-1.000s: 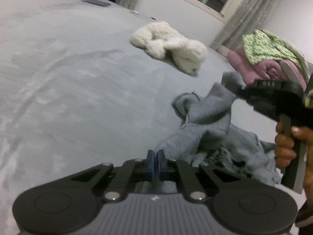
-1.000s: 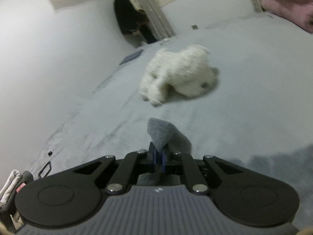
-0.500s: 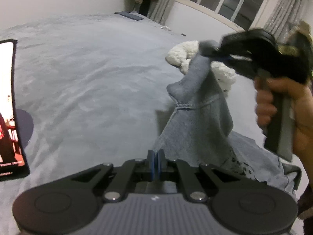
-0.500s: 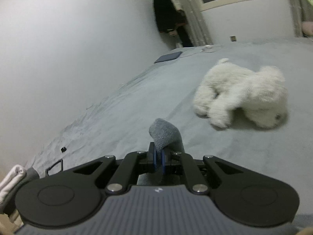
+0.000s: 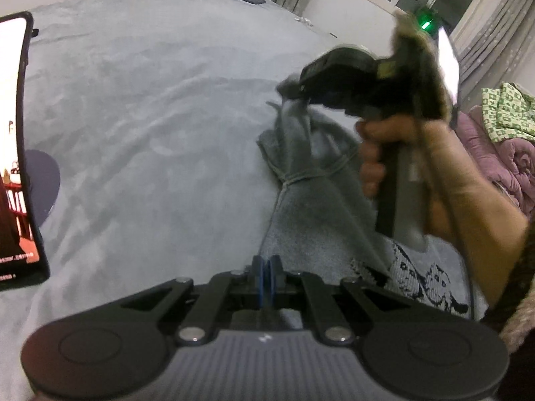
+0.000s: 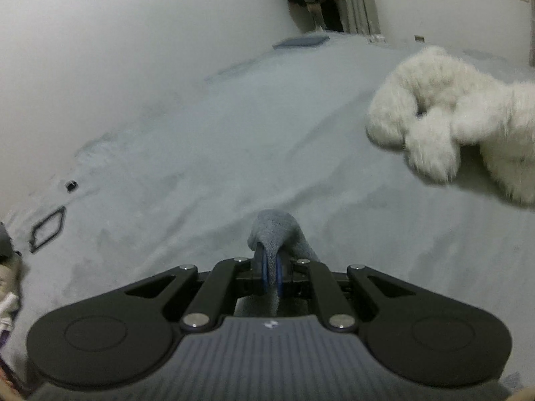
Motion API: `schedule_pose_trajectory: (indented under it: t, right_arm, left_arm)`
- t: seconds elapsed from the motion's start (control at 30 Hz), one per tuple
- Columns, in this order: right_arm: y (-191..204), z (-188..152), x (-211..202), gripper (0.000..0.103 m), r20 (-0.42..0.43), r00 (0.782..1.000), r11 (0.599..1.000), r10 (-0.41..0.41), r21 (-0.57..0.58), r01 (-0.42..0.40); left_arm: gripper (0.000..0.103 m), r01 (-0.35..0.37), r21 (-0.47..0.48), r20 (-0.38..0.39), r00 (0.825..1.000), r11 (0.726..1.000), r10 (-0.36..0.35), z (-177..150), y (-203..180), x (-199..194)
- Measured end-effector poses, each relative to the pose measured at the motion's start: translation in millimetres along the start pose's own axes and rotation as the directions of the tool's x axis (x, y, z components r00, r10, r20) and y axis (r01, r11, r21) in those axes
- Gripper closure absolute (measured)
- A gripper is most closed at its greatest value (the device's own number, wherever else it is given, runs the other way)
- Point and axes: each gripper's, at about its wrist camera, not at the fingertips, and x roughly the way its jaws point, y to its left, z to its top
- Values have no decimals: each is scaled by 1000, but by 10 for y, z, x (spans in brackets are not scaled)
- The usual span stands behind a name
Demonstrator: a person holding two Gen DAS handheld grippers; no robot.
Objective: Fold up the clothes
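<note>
Right gripper (image 5: pixel 296 92): closed on a corner of the grey sweater (image 5: pixel 311 197), lifting it off the bed (image 5: pixel 150 117).
Left gripper (image 5: pixel 266 277): closed, holding nothing.
Sweater from left gripper: toward one o'clock, long axis rising to the right gripper.
Nearer gripper: right.

Bed (image 5: pixel 140 107): broad surface under a pale grey, soft-napped cover, lightly creased, running back to a white wall and a window.

On it, directly:
- grey garment (image 5: pixel 311 220), lower part crumpled on the cover at near right, a dark knitted pattern showing; upper part lifted off the cover.
- white plush toy (image 6: pixel 461 123), lying on its side, well apart from the garment end seen in the right wrist view.
- flat dark blue item (image 6: pixel 301 41), far end near the wall; too small to identify.
- small dark bit (image 6: pixel 71 185) and a dark diamond-shaped outline (image 6: pixel 46 229) at left edge; unclear.
</note>
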Motion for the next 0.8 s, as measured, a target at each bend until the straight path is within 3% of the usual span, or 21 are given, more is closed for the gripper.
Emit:
schedule_pose_trajectory:
  t: [0.23, 0.33, 0.5, 0.8]
  right_arm:
    - [-38, -94, 37, 86, -21, 1000, 999, -12, 50, 13]
    - [-17, -65, -72, 60, -36, 999, 999, -5, 45, 7]
    - [15, -86, -389, 60, -48, 999, 1000, -2, 30, 4]
    - [-114, -416, -1271, 60, -53, 999, 995, 6, 99, 0]
  left_arm:
    - [90, 20, 5, -32, 999, 1000, -20, 22, 0, 39]
    - [83, 46, 12, -59, 997, 999, -45, 68, 20, 68]
    - [74, 111, -68, -107, 987, 991, -118, 142, 156, 101]
    - [73, 180, -115, -165, 966, 977, -198, 97, 358, 56]
